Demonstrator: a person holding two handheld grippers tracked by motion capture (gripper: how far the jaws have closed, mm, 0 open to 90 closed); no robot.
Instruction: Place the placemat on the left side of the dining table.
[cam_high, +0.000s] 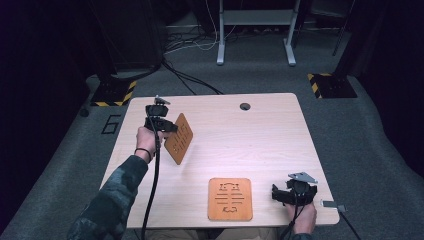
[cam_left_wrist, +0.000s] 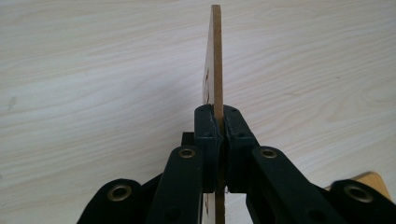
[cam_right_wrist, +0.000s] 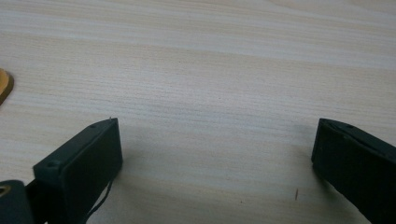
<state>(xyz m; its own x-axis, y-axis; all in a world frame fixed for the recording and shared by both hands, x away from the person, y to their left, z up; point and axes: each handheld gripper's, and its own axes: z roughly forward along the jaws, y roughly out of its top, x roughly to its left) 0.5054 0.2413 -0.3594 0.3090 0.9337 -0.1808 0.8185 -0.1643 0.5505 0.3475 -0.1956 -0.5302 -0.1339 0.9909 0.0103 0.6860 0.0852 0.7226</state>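
Note:
My left gripper (cam_high: 165, 127) is shut on a thin brown wooden panel (cam_high: 179, 138) with cut-out slots, holding it tilted above the left part of the table. In the left gripper view the panel (cam_left_wrist: 215, 56) stands edge-on between the two black pads (cam_left_wrist: 208, 135), which press on both its faces. A second brown panel (cam_high: 230, 199) with a cut-out pattern lies flat near the table's front edge. To its right, my right gripper (cam_high: 287, 194) rests low over the table near the front right corner. Its jaws (cam_right_wrist: 212, 154) stand wide apart over bare wood with nothing between them.
The light wooden table (cam_high: 260, 145) has a round cable hole (cam_high: 244, 106) near its far edge. A small grey object (cam_high: 334, 205) lies at the front right edge. Beyond the table are grey carpet, cables and a white frame's legs (cam_high: 255, 30).

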